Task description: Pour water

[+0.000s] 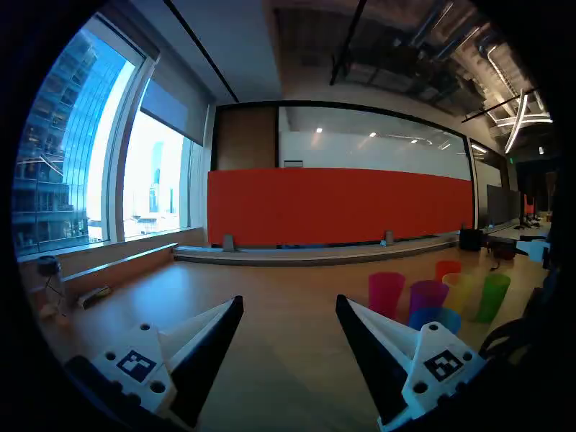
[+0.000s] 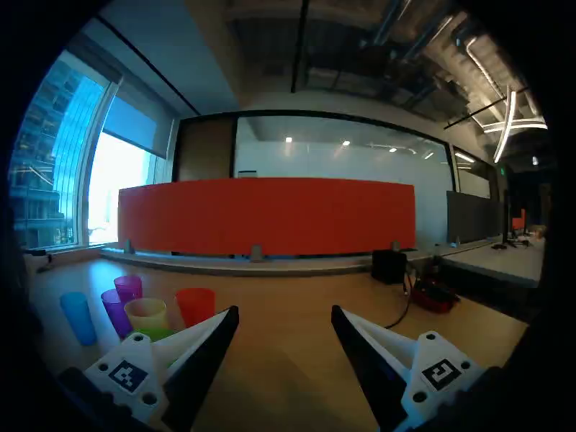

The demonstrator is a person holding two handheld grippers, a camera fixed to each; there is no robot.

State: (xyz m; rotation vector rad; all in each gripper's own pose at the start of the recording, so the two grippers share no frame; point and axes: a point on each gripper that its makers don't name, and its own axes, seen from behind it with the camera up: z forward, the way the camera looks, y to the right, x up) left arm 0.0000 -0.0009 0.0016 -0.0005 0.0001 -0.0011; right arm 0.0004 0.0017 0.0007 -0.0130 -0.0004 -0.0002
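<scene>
Several coloured plastic cups stand on a wooden table. In the left gripper view they sit to the right: a pink cup (image 1: 386, 291), a purple cup (image 1: 428, 294), a blue cup (image 1: 436, 317), a yellow cup (image 1: 459, 287), a green cup (image 1: 493, 295) and a red cup (image 1: 447, 268). My left gripper (image 1: 289, 325) is open, with nothing between its fingers. In the right gripper view the cups are to the left: a blue cup (image 2: 78, 317), two purple cups (image 2: 127, 287), a yellow cup (image 2: 146, 314) and a red cup (image 2: 195, 305). My right gripper (image 2: 285, 333) is open and empty.
An orange partition (image 1: 338, 205) runs along the table's far edge. Windows (image 1: 79, 165) are on the left. A black box (image 2: 389, 266) with cables and a red object (image 2: 432, 294) lie to the right. More desks (image 2: 497, 259) stand farther right.
</scene>
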